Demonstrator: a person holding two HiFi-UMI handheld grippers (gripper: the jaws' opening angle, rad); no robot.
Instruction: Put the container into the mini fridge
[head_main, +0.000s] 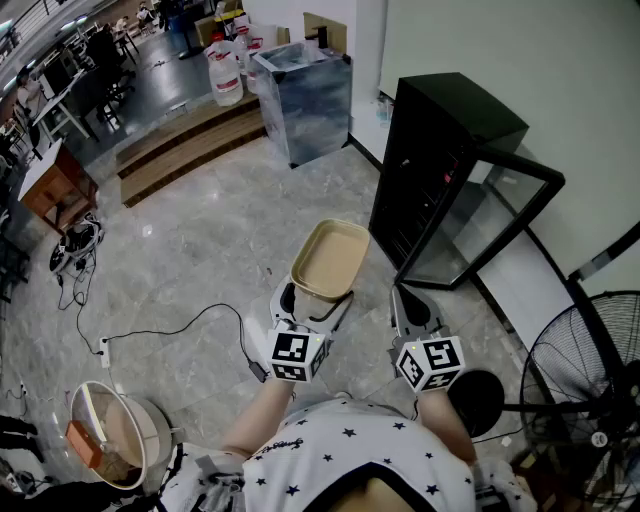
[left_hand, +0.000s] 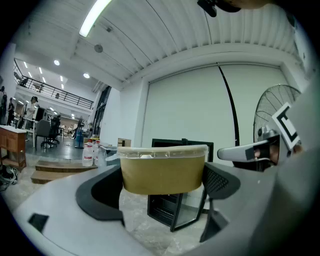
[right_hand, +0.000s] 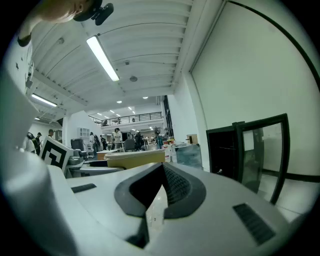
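A tan rectangular container (head_main: 330, 262) with a clear lid hangs in the air, with my left gripper (head_main: 316, 302) shut on its near end. In the left gripper view the container (left_hand: 162, 167) fills the gap between the wide-set pads (left_hand: 220, 181). My right gripper (head_main: 410, 308) floats just right of it, shut and empty, its pads (right_hand: 172, 186) meeting at the tip. The black mini fridge (head_main: 440, 170) stands ahead on the right with its glass door (head_main: 485, 225) swung open. That same fridge (left_hand: 175, 210) shows below the container, and the right gripper view has the open door (right_hand: 262, 155) to its right.
A standing fan (head_main: 585, 370) is close on the right. A metal cabinet (head_main: 305, 100), water jugs (head_main: 225, 75) and wooden steps (head_main: 180, 145) lie farther back. A round bin (head_main: 110, 430) and a floor cable (head_main: 150, 335) are at the left.
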